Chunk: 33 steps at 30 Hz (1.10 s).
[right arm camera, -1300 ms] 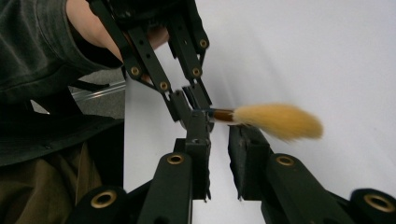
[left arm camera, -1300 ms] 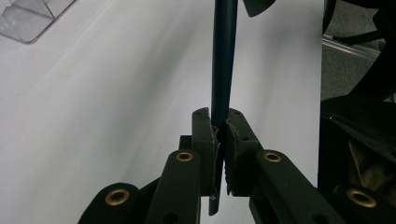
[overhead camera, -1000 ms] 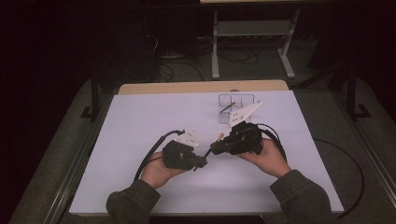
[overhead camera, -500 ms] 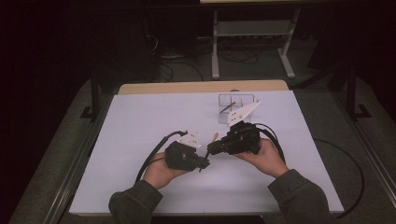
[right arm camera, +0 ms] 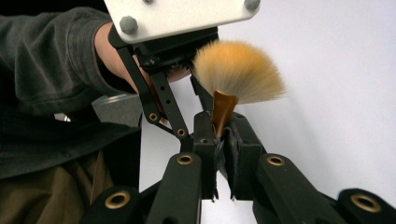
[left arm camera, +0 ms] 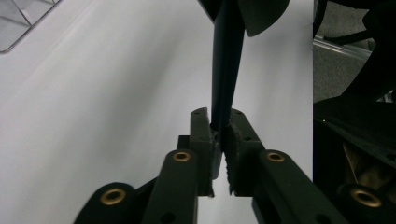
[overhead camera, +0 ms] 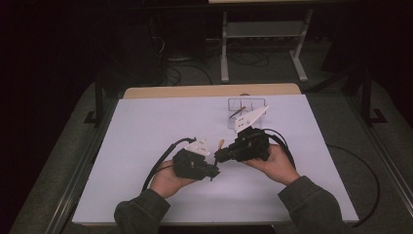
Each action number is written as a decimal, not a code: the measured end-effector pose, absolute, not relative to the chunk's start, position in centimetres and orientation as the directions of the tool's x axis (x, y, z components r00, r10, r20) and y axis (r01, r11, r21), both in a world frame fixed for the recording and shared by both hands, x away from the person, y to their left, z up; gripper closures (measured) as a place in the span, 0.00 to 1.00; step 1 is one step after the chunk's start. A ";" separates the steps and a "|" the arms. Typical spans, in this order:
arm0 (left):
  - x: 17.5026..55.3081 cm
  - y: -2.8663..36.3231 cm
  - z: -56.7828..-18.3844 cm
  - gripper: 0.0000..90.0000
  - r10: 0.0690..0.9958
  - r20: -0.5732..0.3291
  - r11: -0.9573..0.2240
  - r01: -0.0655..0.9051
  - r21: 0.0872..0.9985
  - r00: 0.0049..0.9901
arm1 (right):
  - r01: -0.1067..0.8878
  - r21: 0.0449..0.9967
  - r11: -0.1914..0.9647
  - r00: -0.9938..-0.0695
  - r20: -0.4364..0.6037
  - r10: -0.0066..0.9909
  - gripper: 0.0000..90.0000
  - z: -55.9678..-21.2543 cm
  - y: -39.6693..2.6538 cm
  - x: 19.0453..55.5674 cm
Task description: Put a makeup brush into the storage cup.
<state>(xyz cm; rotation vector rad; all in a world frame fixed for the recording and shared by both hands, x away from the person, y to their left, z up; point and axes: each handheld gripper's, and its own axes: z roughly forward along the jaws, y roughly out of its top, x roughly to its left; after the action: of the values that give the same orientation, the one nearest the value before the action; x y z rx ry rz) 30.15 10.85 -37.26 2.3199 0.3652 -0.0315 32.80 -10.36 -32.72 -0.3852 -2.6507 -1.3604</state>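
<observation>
Both grippers (overhead camera: 210, 165) (overhead camera: 223, 155) grip one unlabelled fan brush (right arm camera: 233, 79).

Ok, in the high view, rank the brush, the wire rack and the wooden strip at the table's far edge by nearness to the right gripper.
1. Brush: in the right gripper, bristles up, at table centre.
2. Wire rack: behind the gripper, toward the far right.
3. Wooden strip: along the table's far edge, beyond the rack.

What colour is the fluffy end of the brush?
The brush has golden-orange bristles fading to pale tips. The right gripper view shows it best.
</observation>
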 end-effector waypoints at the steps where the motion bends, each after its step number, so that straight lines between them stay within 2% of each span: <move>1: 30.1 10.8 -37.3 0.86 0.255 -0.131 -0.661 0.271 0.700 0.958 | 0.286 0.776 0.562 -0.958 0.236 0.162 0.92 -32.7 -10.3 32.7; 12: 30.0 11.8 -37.0 0.77 0.268 -0.131 -0.646 0.279 0.711 0.954 | 0.266 0.737 0.621 -0.964 0.205 0.169 0.92 -32.6 -10.0 33.0; 33: 29.6 15.2 -37.3 0.71 0.331 -0.114 -0.609 0.305 0.732 0.937 | 0.280 0.680 0.678 -0.958 0.158 0.238 0.92 -31.8 -11.9 34.5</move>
<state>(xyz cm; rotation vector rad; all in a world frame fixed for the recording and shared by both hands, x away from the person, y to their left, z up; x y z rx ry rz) 29.62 15.21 -37.29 2.2634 0.4474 0.0414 34.51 -11.85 -31.81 -0.4369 -2.8255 -1.1590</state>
